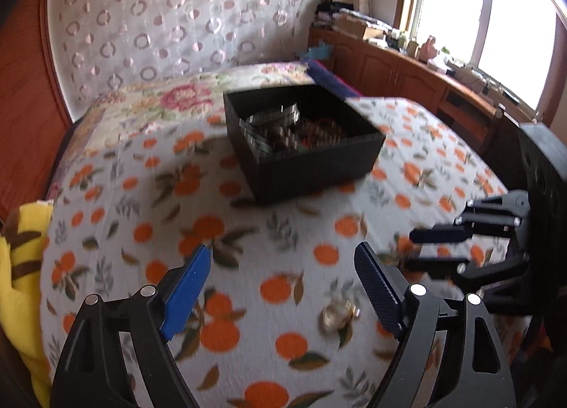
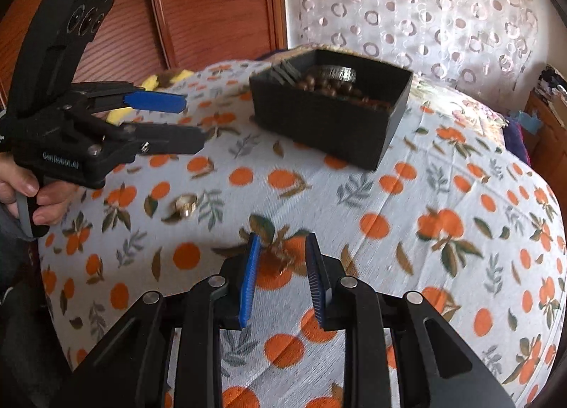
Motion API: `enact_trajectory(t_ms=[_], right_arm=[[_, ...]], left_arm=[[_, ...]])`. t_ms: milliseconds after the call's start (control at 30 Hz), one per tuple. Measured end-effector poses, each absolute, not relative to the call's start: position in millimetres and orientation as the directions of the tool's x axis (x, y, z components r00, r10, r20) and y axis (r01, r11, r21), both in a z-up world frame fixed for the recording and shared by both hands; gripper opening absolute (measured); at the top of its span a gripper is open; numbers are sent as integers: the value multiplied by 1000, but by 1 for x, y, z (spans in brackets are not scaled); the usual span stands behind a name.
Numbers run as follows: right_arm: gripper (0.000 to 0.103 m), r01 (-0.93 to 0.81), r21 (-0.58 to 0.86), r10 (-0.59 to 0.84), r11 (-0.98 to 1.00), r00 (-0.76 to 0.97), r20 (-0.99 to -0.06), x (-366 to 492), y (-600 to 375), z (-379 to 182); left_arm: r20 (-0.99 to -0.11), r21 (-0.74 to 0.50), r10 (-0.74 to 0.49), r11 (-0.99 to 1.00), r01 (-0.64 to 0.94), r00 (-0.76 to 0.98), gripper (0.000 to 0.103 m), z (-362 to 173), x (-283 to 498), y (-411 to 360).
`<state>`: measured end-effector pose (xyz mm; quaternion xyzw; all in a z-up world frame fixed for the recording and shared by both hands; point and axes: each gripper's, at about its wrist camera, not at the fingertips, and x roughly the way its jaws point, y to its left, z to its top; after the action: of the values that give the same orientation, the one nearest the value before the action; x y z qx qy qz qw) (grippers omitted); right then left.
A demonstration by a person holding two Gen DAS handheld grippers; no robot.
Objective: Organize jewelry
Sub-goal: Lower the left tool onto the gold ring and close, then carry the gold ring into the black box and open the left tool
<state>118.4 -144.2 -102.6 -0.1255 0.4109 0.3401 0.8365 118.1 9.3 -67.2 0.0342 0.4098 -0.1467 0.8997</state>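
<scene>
the left gripper [image 1: 280, 262] hovers spread wide and empty, the right gripper [image 2: 281, 248] partly spread and empty, both above the orange-print cloth [image 2: 443, 266], gold ring [image 2: 186, 203] near left, black jewelry box [image 2: 329, 114] holding beads farther back.

A matt black box [image 2: 329, 124] sits on the bed's woven cloth cover [image 2: 443, 266], printed with oranges. Glossy brown beads [image 2: 329, 85] and a shiny metal bangle [image 2: 340, 72] fill it. A polished gold-coloured ring [image 2: 186, 203] gleams. The left hand-held gripper [image 1: 280, 287] is matt black plastic with ribbed blue pads [image 1: 184, 293].
</scene>
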Motion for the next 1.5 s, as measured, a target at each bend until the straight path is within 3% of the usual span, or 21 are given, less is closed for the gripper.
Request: enact_trajectory(t_ms=[67, 133, 667, 833, 967, 1067, 1500], right_arm=[[28, -680, 58, 461, 731, 431, -775, 116, -143, -103], [15, -683, 29, 446, 730, 444, -777, 114, -142, -104], [15, -647, 49, 451, 761, 474, -756, 118, -162, -96], [15, -642, 64, 460, 764, 473, -751, 119, -164, -94], [15, -649, 71, 472, 757, 468, -747, 117, -161, -94], [15, -652, 77, 477, 754, 464, -746, 118, -160, -96], [15, -653, 76, 507, 753, 503, -700, 148, -162, -72]], left_arm=[[-758, -59, -236, 953, 297, 608, 80, -74, 114, 10], [-765, -52, -232, 952, 303, 601, 80, -79, 109, 10], [-780, -25, -254, 926, 377, 571, 80, -86, 90, -18], [-792, 11, -243, 912, 411, 560, 68, -91, 85, -29], [-794, 18, -229, 917, 398, 563, 50, -94, 84, -27], [-789, 13, -230, 921, 390, 570, 24, -93, 83, -25], [-742, -1, -235, 937, 349, 629, 24, -67, 113, -23]])
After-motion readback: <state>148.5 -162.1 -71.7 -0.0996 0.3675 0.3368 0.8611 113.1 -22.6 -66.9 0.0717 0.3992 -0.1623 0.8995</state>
